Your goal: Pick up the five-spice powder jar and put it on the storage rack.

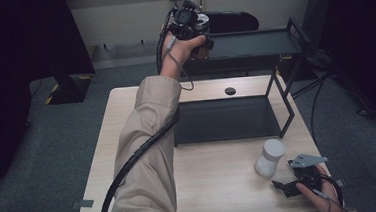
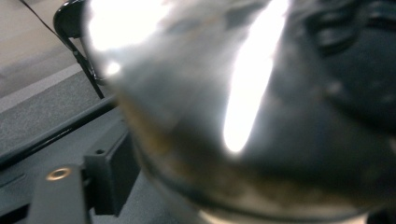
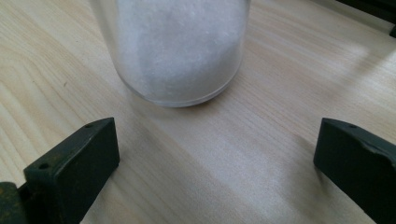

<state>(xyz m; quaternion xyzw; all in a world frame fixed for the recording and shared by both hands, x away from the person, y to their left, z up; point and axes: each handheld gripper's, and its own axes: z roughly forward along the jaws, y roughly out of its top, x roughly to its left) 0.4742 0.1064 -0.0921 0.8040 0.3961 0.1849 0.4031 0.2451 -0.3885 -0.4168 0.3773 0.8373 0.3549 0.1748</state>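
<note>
My left gripper (image 1: 188, 21) is raised at the left end of a black rack's upper shelf (image 1: 257, 43). A shiny glass-like jar (image 1: 201, 23) is right against it. In the left gripper view this jar (image 2: 243, 121) is a close blur with bright glare. One black jaw stands at the lower left, right beside the jar's side; whether its pad presses on it I cannot tell. My right gripper (image 1: 283, 180) rests open on the table's front right. A white jar (image 1: 270, 157) stands upright just ahead of it. In the right gripper view the white jar (image 3: 180, 46) sits beyond the open jaws of the gripper (image 3: 215, 172), not between them.
The rack's lower tray (image 1: 227, 119) lies on the wooden table (image 1: 216, 184) at mid-back. A small black disc (image 1: 230, 90) sits on the table behind the tray. A dark chair (image 1: 232, 20) stands past the rack. The left sleeve and cable cross the table's left half.
</note>
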